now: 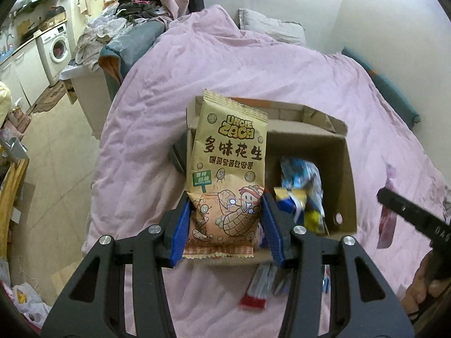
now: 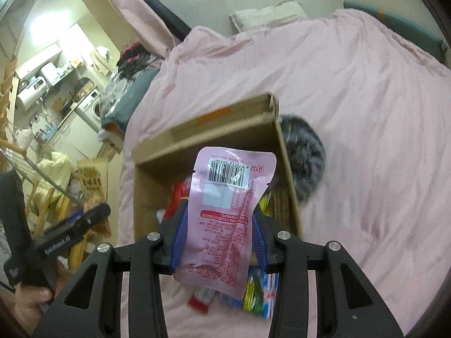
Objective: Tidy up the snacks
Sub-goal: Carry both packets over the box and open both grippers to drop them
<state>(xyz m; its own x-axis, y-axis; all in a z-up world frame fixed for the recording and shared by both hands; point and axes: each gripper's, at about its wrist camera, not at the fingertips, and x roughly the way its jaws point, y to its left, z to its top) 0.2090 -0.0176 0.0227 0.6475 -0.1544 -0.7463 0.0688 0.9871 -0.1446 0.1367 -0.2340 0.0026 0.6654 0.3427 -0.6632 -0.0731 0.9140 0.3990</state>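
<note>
Left wrist view: the left gripper [image 1: 227, 219] pinches a tan peanut bag [image 1: 227, 174] by its lower part, the blue jaws pressed against both side edges. The bag stands upright, puffed, printed with "UNCLE ZACH", dark characters and a cartoon peanut; its crimped top reaches above the near rim of the box [image 1: 345, 180]. The open cardboard box sits on the pink bed [image 1: 225, 64], flaps raised, with several blue, yellow and white wrappers [image 1: 301, 194] heaped inside. More snacks, among them a red-ended stick pack [image 1: 258, 287], lie on the bed just before the box. At right, blurred, is the right gripper [image 1: 406, 214], with another pink pouch [image 1: 387, 225] lying on the bed beyond it.

Right wrist view: the right gripper [image 2: 218, 233] pinches a pink pouch [image 2: 228, 214], jaws closed on its sides. The pouch is flat, glossy, back side facing the camera, with a barcode near the top, a white panel and red fine print. It hangs above the box's [image 2: 208, 132] near edge. Loose snacks [image 2: 253, 295] lie on the bed [image 2: 352, 98] beneath it. A grey knitted item [image 2: 305, 155] rests just beside the box's right wall. At left, the left gripper [image 2: 84, 219] carries the peanut bag [image 2: 93, 180].
</note>
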